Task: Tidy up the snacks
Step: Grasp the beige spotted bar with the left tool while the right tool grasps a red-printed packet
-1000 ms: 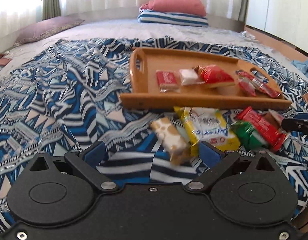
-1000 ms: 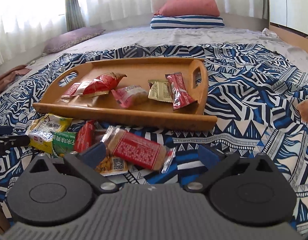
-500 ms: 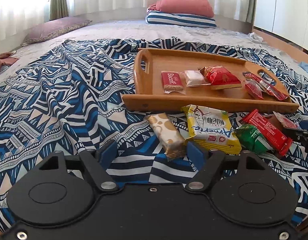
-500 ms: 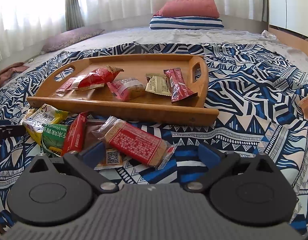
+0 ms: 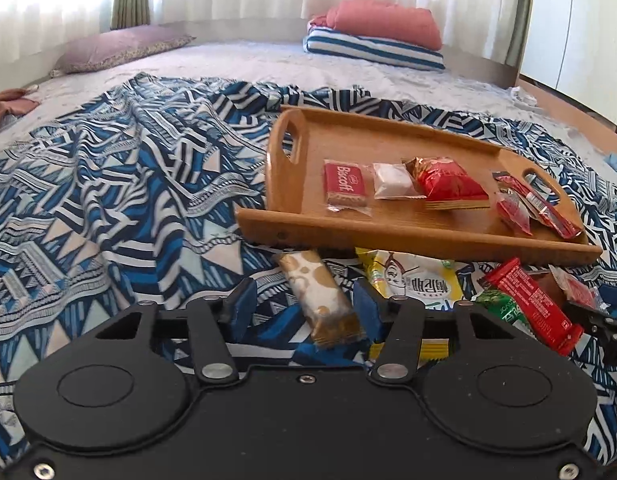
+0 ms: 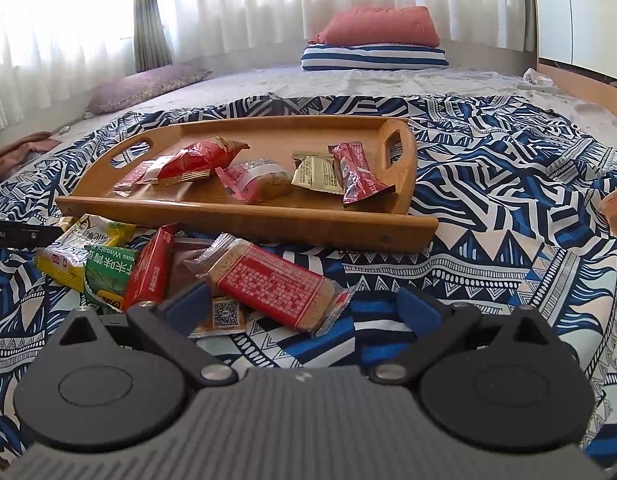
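Left gripper (image 5: 304, 306) jaws closing around white-and-gold snack bar (image 5: 318, 296) below wooden tray (image 5: 408, 236)

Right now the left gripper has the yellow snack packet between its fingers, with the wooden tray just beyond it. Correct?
Not quite. In the left wrist view, the left gripper, jaws closing, has the white-and-gold snack bar between its fingers; the yellow snack packet lies beside it. The wooden tray is just beyond.

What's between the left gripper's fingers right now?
In the left wrist view, the white-and-gold snack bar lies between the left gripper's closing jaws, near the right pad; bare patterned blanket fills the rest.
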`<state>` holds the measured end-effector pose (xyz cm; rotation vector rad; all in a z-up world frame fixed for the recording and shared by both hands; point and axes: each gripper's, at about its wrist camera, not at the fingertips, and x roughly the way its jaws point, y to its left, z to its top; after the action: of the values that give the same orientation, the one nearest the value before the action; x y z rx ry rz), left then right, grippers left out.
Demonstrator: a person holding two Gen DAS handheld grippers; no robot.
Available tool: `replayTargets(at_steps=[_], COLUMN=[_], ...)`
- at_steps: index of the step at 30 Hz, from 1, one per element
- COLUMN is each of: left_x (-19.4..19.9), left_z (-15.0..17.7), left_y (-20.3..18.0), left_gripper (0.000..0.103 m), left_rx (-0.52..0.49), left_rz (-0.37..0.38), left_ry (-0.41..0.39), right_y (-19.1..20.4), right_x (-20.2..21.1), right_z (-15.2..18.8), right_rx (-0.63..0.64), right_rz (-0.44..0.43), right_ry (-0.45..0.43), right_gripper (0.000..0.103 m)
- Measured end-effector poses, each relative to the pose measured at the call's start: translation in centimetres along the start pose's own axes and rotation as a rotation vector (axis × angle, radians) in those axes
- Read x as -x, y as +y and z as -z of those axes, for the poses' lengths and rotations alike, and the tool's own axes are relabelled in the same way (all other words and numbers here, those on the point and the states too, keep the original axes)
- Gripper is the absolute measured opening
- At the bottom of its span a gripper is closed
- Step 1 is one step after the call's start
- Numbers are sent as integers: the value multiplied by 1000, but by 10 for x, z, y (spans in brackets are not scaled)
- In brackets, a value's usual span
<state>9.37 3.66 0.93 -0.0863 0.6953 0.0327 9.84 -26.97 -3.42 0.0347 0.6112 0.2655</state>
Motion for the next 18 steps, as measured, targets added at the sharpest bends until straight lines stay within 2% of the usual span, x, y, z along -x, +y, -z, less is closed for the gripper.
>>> replayTargets(at_steps=[3,5,8,13,14,18], left_x=[-6,-7,-6,-1,0,2], left_z=[0,-1,-2,-3,-2,-1], left_y=[-7,-10,-11,-6,-5,-2], left_gripper=[48,36,25,22,22,21], left_rx=[-12,-21,-28,-19,-17,-14], left_rz=[-13,0,22,42,41,42], left_ry=[12,17,23,30,30,31], right_y=[1,2,4,8,7,5], right_x=[0,0,-2,-9,-11,-12], right_z=[-1,-7,-19,-30,-32,-37], right_rx=[1,9,54,203,215,193], right_rz=[2,8,-7,-35,-47,-123], right_ry=[6,33,60,83,92,120], right_gripper=[103,103,103,102,101,82])
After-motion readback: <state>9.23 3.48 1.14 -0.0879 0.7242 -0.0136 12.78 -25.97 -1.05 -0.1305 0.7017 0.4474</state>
